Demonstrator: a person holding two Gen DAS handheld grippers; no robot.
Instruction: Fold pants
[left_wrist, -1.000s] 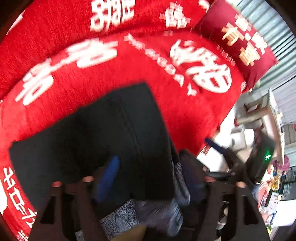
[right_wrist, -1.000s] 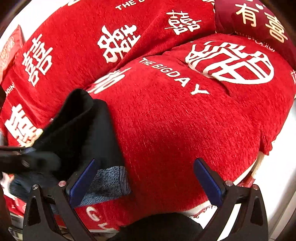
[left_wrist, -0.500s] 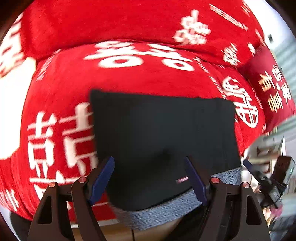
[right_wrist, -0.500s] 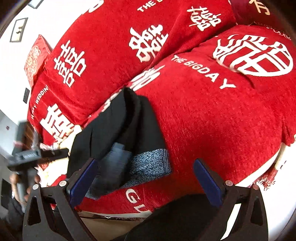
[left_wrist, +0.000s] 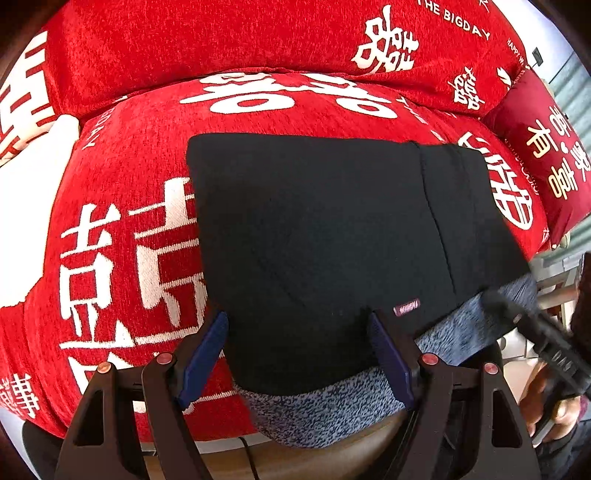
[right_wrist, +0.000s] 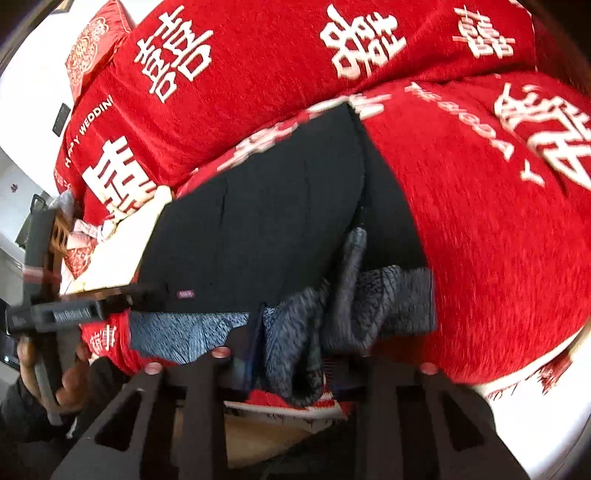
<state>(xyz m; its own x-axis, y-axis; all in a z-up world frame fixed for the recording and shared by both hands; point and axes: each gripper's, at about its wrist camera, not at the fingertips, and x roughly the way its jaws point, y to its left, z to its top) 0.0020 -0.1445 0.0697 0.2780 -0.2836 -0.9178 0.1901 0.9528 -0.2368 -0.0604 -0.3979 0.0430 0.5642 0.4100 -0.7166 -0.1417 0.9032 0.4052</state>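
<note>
closing right gripper pinching grey waistband of black pants (folded), left gripper spread

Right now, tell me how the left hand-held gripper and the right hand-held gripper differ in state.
The left hand-held gripper stands wide, blue pads astride the near edge of the black pants without pinching; the right hand-held gripper is closing, with bunched grey waistband between its fingers. The left frames flat cloth; the right's is gathered. Both work the pants' near edge on the red sofa cover.
</note>
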